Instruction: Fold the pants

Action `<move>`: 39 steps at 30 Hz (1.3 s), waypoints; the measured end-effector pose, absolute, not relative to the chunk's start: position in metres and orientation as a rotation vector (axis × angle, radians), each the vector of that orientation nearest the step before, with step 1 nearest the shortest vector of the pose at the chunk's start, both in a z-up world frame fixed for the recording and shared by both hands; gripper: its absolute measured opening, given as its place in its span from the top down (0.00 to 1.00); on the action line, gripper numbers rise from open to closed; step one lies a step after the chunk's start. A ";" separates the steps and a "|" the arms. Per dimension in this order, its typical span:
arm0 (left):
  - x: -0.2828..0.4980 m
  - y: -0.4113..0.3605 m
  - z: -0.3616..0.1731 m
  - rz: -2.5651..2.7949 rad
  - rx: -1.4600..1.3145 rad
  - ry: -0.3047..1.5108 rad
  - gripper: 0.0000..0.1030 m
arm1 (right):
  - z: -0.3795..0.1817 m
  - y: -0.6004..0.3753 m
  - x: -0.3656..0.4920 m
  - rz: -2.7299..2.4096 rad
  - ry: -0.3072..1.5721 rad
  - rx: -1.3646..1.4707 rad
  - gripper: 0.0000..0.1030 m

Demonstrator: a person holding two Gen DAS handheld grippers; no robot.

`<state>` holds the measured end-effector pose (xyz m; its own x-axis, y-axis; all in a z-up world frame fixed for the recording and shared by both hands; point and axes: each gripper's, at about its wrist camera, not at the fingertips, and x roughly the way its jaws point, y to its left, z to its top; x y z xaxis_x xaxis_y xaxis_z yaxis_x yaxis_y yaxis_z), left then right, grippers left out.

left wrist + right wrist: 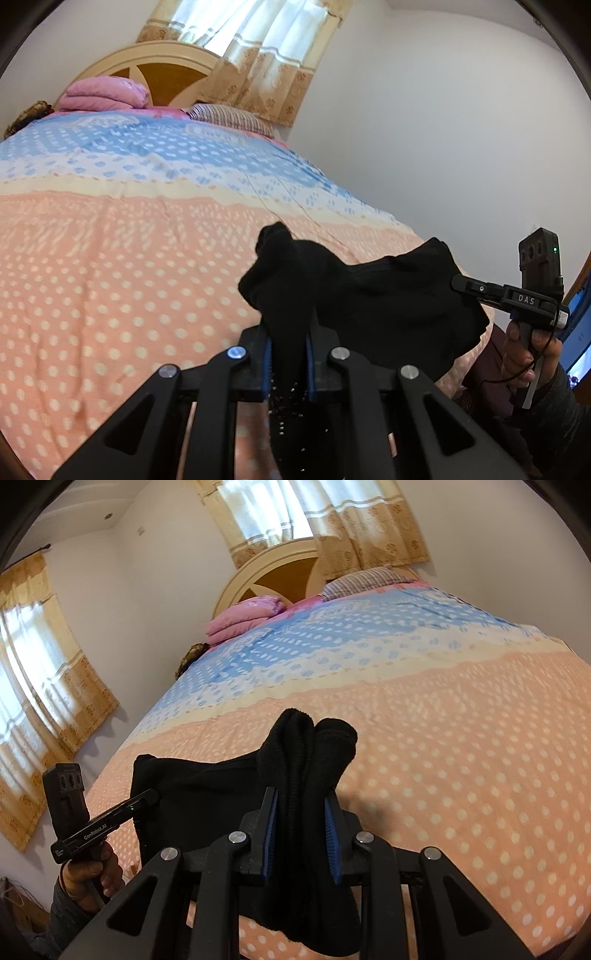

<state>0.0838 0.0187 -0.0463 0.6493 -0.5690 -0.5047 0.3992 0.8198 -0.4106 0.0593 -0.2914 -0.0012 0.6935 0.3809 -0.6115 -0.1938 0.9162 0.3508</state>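
The black pants [388,295] hang above the near end of the bed, stretched between my two grippers. My left gripper [290,332] is shut on a bunched edge of the fabric, which sticks up past the blue pads [266,354] and trails down below them. My right gripper [301,805] is shut on a thick roll of the same pants [207,794], with folds poking up above its fingers. Each view shows the other gripper at the side, the right gripper [458,284] and the left gripper [147,797] each clamped on the cloth and held by a hand.
Below lies a bed with a dotted quilt [129,258], peach near me and blue farther off. A folded pink blanket [103,96] and a striped pillow [229,116] sit by the wooden headboard [166,70]. A white wall [443,129] runs along the bed's right side; curtained windows [33,686] are at left.
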 end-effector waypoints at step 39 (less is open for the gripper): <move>0.086 0.203 -0.062 -0.097 -0.240 0.642 0.86 | -0.039 -0.045 0.193 0.632 0.863 0.051 0.77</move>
<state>0.0856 0.2031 -0.0625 0.7977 -0.1638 -0.5804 0.0156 0.9677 -0.2517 0.1925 -0.0453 -0.0395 0.4806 0.5376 -0.6928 -0.4976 0.8177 0.2894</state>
